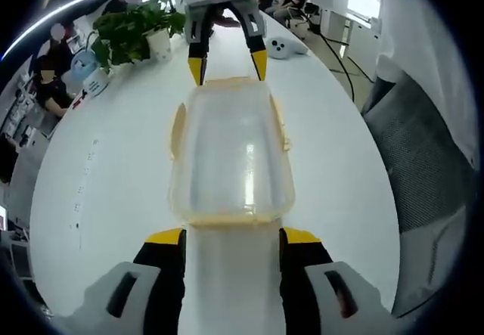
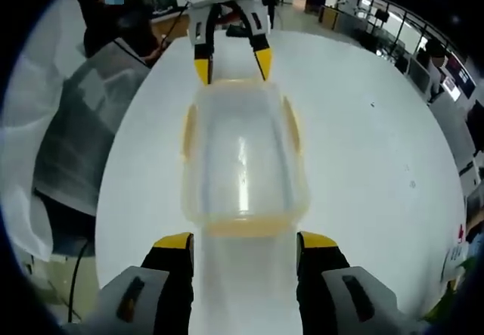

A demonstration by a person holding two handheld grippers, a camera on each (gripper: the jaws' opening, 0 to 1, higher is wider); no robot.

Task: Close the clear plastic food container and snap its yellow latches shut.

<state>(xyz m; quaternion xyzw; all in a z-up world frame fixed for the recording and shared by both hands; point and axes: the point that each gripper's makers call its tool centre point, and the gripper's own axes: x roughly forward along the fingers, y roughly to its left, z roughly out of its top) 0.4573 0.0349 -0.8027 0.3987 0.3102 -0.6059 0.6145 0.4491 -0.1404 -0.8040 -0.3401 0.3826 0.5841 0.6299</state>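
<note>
Left gripper view: the container (image 1: 233, 157), clear with its lid on, lies lengthwise on the table (image 1: 113, 176) between the two grippers.
Latches: yellow tabs (image 1: 178, 129) show along the long sides and at both ends; seated or loose, I cannot tell.
Left gripper (image 1: 233, 238): jaws spread, yellow tips just short of the near end.
Right gripper (image 1: 227, 63): opposite, jaws spread at the far end.
Right gripper view: same container (image 2: 242, 157), right gripper (image 2: 246, 240) near, left gripper (image 2: 231, 59) far.
Table: white, long, glossy.
Room: an office; a plant (image 1: 136, 29) in a white pot, a white controller (image 1: 286, 46), a grey chair (image 1: 423, 153), seated people beyond.
</note>
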